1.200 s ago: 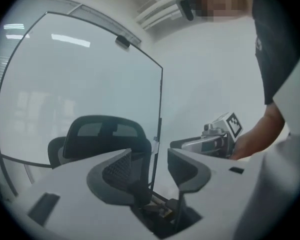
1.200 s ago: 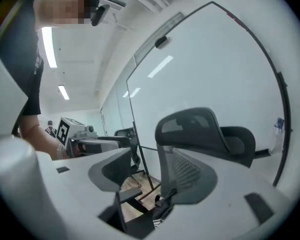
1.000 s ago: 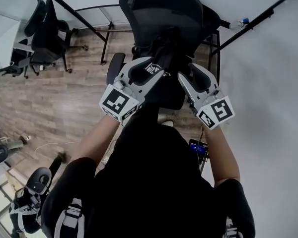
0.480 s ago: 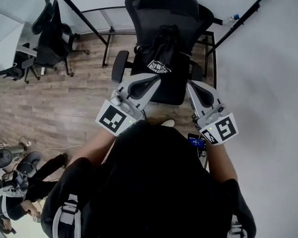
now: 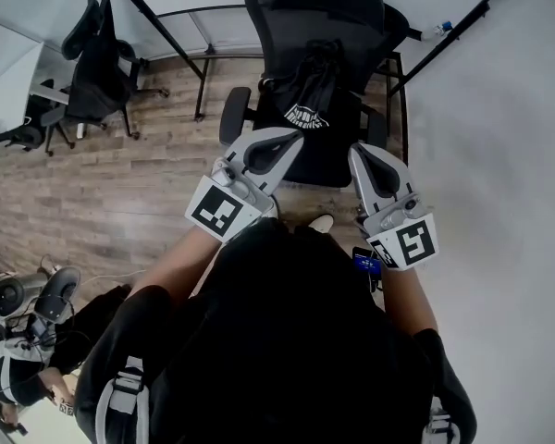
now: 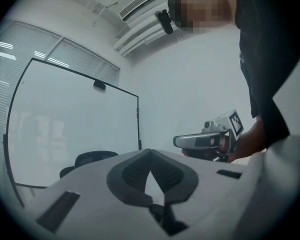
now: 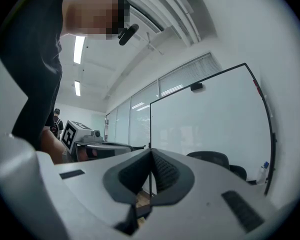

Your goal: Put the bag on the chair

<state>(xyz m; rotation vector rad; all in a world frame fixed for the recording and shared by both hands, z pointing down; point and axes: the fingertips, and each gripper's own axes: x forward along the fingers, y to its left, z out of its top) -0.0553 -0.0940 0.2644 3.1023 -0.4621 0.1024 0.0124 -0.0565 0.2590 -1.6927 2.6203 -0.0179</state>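
**Head view.** The left gripper [image 5: 291, 139], at 11 o'clock from the person's torso, pointed toward the chair [image 5: 326, 3]. Its jaws had just been closing and stood fully together with nothing between them, which fits a bag already delivered. The bag [image 5: 312, 95], black with a white emblem, sat on the seat at 12 o'clock. It leaned against the backrest for support and was apart from both grippers. The right gripper [image 5: 359, 152], at 1 o'clock, likewise had its jaws pressed together and empty. Judged: the placement was complete, and both tools were clear of the bag.
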